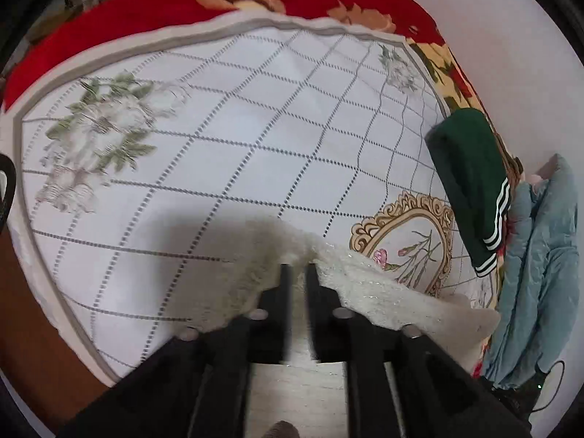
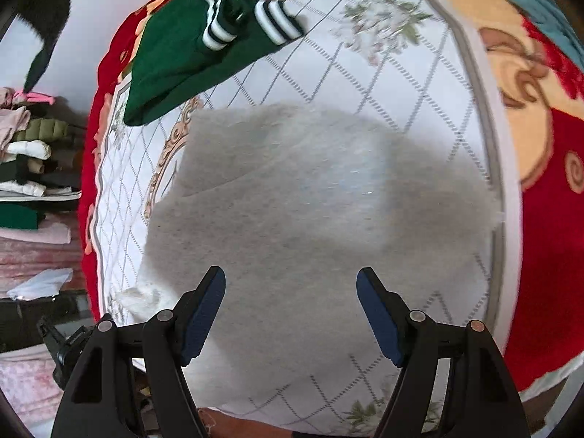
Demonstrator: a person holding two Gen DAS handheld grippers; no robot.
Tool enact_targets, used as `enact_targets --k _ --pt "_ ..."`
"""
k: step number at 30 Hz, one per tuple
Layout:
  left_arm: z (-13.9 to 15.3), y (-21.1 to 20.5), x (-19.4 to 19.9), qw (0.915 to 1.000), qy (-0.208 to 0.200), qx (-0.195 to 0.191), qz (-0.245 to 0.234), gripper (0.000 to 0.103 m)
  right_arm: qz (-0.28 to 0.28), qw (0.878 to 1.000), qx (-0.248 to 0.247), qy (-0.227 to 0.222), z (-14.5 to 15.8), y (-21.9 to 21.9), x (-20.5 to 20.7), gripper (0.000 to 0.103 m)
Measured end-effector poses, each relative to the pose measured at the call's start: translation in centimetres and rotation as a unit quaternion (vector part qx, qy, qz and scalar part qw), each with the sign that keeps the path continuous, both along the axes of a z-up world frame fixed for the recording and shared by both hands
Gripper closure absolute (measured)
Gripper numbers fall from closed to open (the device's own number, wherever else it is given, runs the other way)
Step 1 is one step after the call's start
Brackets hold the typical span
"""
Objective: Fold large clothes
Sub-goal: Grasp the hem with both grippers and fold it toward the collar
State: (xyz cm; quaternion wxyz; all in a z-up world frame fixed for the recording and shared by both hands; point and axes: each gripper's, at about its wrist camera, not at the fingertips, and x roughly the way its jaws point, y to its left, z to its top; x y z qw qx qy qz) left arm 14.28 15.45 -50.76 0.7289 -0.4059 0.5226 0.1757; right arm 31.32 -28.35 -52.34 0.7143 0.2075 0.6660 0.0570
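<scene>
A large fuzzy cream-white garment (image 2: 314, 197) lies spread on the white quilted cover (image 2: 419, 84). In the left wrist view my left gripper (image 1: 298, 269) is shut on an edge of this cream garment (image 1: 368, 284), which bunches around the fingers and trails to the right. My right gripper (image 2: 291, 277) is open and empty, hovering just above the garment's near part; its blue-padded fingers (image 2: 204, 306) stand wide apart. Whether the pads touch the fabric cannot be told.
A folded green garment with white stripes (image 2: 189, 47) lies at the cover's far left corner; it also shows in the left wrist view (image 1: 471, 182). A red flowered blanket (image 2: 547, 255) lies under the cover. Stacked clothes (image 2: 25, 160) stand left. A blue-grey cloth (image 1: 536, 273) hangs right.
</scene>
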Motion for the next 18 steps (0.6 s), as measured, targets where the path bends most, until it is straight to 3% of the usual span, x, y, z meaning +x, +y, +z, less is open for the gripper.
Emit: enact_targets --k 2,6,9,10,12,14,18 --pt "-0.8 -0.5 0.9 0.9999 -0.001 -0.009 -0.014 0.026 -0.005 1.0 0.007 0.008 -1.1 1.1 0.3 0.027" --pt "-2.9 -1.8 3.8 0.9986 0.009 -0.009 -0.051 0.026 -0.014 1.0 0.012 0.021 -3.1 2.1 1.1 0.027" --pt "-5.0 -3.3 5.4 0.9939 0.049 0.028 -0.095 0.027 -0.017 1.0 0.011 0.021 -4.0 2.8 1.5 0.027" --pt "-5.2 -3.6 5.5 0.9918 0.059 0.048 -0.103 0.03 -0.019 1.0 0.011 0.02 -4.2 3.0 1.6 0.027" --pt "-4.9 -4.5 5.8 0.9859 0.06 0.1 -0.12 0.076 -0.021 1.0 0.008 0.022 -4.5 3.2 1.7 0.027" --pt "-3.9 -4.9 5.5 0.9836 0.046 0.12 -0.126 0.085 -0.02 0.999 0.008 0.026 -4.5 3.4 1.8 0.027" --pt "0.1 -4.8 3.5 0.9831 0.002 0.15 -0.106 0.087 -0.005 1.0 -0.007 0.018 -3.0 3.4 2.1 0.027"
